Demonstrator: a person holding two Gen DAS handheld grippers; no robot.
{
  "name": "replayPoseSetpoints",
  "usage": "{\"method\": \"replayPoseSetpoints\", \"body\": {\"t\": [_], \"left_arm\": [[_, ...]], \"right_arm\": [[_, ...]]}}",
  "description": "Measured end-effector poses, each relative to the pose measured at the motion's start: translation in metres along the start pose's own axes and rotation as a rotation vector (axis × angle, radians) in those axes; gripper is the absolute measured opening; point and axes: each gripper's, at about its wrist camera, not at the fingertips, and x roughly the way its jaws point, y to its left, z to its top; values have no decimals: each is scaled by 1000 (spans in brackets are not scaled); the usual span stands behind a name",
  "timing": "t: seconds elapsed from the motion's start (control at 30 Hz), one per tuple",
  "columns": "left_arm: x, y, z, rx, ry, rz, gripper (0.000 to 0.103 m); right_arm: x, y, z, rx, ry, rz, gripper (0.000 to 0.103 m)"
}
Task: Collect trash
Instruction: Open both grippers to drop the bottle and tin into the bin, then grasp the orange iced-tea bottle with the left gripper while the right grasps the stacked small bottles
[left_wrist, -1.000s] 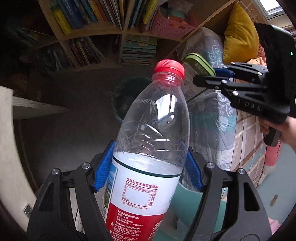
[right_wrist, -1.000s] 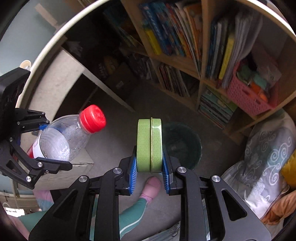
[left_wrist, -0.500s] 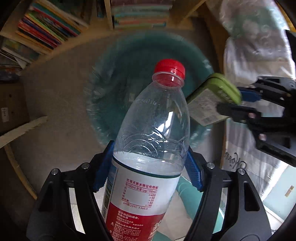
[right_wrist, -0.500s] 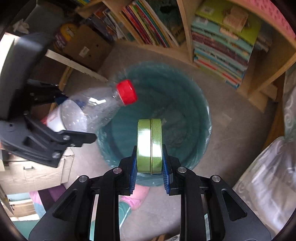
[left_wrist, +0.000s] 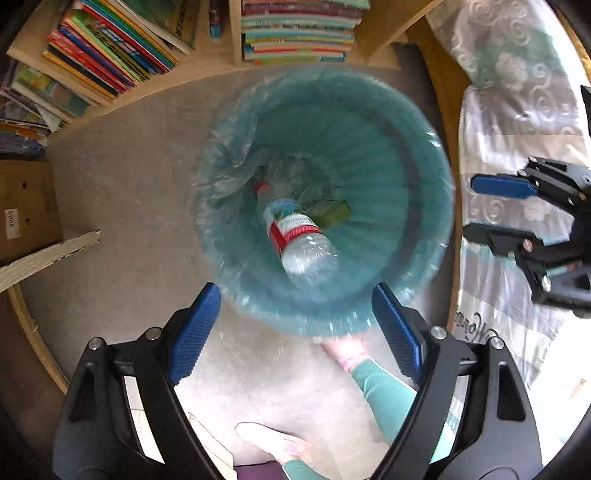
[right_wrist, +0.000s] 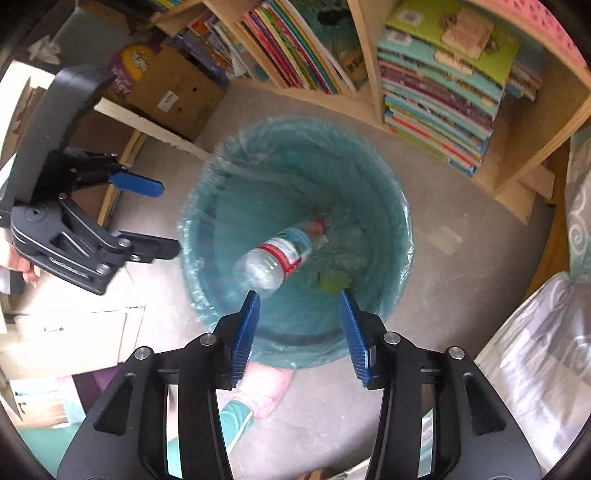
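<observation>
A teal trash bin (left_wrist: 424, 177) lined with a clear bag stands on the floor below both grippers; it also shows in the right wrist view (right_wrist: 391, 206). A clear plastic bottle (left_wrist: 295, 236) with a red cap and red label lies inside it, cap down, also seen in the right wrist view (right_wrist: 273, 258). The green tin (left_wrist: 332, 214) lies at the bin's bottom beside the bottle, and in the right wrist view (right_wrist: 332, 282). My left gripper (left_wrist: 295, 328) is open and empty above the bin's near rim. My right gripper (right_wrist: 299, 328) is open and empty above the bin.
A wooden bookshelf (right_wrist: 424, 85) full of books stands behind the bin. A cardboard box (right_wrist: 173, 92) sits to the left. A patterned bed cover (left_wrist: 509, 110) lies to the right. The person's feet (left_wrist: 343, 350) are close to the bin.
Both grippers opened over the bin. The bottle dropped from the left gripper and the green tin from the right gripper, and both now lie inside the bin.
</observation>
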Motion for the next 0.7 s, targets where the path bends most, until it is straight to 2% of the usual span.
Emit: {"method": "replayPoseSetpoints", "body": {"t": [0.13, 0.2, 0.3, 0.37, 0.43, 0.57, 0.7], "left_arm": [[-64, -5, -34, -15, -66, -35, 81], [-102, -6, -59, -22, -106, -50, 81], [-175, -17, -104, -60, -177, -78, 81], [-227, -22, -138, -105, -229, -100, 81], [-284, -25, -177, -157, -300, -122, 86], [-380, -12, -265, -294, -435, -47, 93], [-448, 23, -353, -534, -530, 92, 94]], "right_arm": [[-38, 19, 7, -41, -9, 20, 54], [-64, 35, 12, -75, -22, 38, 55], [-107, 71, 20, -159, -36, 70, 55], [-143, 103, 27, -245, -49, 102, 60], [-179, 144, 37, -349, -62, 152, 60], [-242, 239, 64, -608, -70, 257, 64], [-286, 337, 94, -864, -76, 335, 65]]}}
